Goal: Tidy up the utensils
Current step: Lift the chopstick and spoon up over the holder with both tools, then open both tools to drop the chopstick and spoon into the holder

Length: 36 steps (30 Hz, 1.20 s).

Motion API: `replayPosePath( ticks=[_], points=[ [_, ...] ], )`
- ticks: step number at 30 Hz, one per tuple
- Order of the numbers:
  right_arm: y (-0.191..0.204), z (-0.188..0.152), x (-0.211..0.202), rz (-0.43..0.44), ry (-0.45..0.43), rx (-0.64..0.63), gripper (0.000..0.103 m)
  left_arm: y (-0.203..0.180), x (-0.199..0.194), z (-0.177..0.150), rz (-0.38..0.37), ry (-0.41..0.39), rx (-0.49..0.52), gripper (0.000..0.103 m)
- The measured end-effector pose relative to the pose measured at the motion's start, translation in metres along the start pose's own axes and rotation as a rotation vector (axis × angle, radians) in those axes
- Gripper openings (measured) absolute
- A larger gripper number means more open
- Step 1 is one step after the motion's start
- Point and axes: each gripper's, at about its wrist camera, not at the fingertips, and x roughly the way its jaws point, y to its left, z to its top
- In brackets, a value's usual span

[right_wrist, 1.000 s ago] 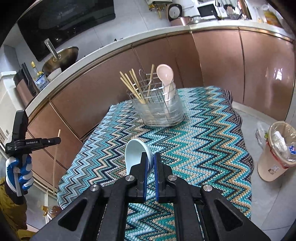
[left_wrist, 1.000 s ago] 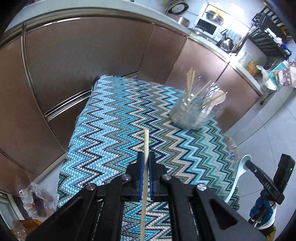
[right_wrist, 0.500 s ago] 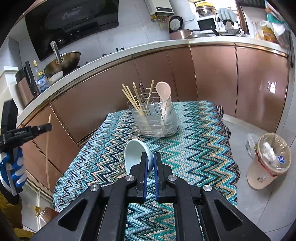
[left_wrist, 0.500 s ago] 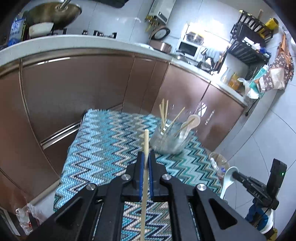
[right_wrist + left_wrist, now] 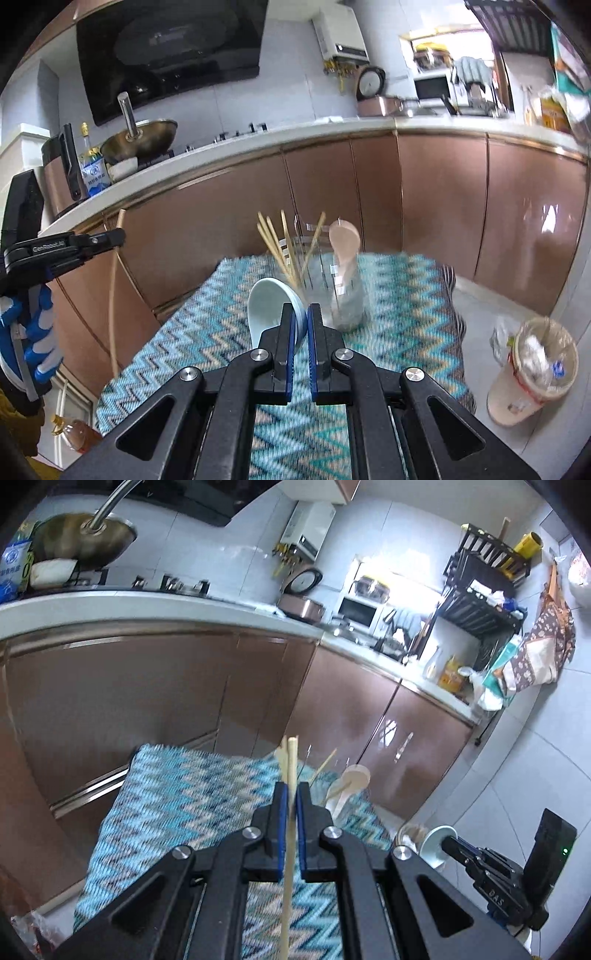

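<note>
Left gripper [image 5: 291, 802] fingers clamped on a chopstick [image 5: 289, 849], right gripper [image 5: 300, 322] fingers on a pale-blue spoon [image 5: 271, 308] (both narrow), above zigzag-clothed surface [image 5: 399, 332] in a kitchen.

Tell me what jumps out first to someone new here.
Each gripper is clamped on a utensil: the left gripper on a chopstick, the right gripper on a pale blue spoon. Beyond them, a clear holder of chopsticks stands on the zigzag cloth.
</note>
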Motion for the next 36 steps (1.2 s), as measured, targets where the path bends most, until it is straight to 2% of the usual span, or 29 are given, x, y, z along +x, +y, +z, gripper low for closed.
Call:
replayPosePath(
  ticks=[3, 8, 15, 19, 25, 36],
  points=[
    [0.005, 0.024, 0.005, -0.004, -0.064, -0.043, 0.006, -0.009, 0.012, 0.018, -0.025, -0.065, -0.004, 0.004],
    [0.008, 0.065, 0.018, -0.014, -0.182, -0.092, 0.006, -0.02, 0.046, 0.051, -0.017, -0.161, -0.016, 0.004],
    [0.009, 0.105, 0.067, -0.07, -0.303, -0.184, 0.006, -0.033, 0.106, 0.074, 0.003, -0.267, 0.005, 0.004],
    [0.004, 0.108, 0.098, -0.084, -0.32, -0.202, 0.006, -0.032, 0.138, 0.074, 0.015, -0.312, -0.007, 0.004],
    [-0.008, 0.103, 0.131, -0.101, -0.304, -0.208, 0.006, -0.023, 0.178, 0.064, 0.034, -0.321, -0.044, 0.004],
    [0.002, 0.072, 0.155, -0.166, -0.298, -0.312, 0.006, -0.016, 0.2, 0.028, 0.07, -0.378, -0.03, 0.004]
  ],
)
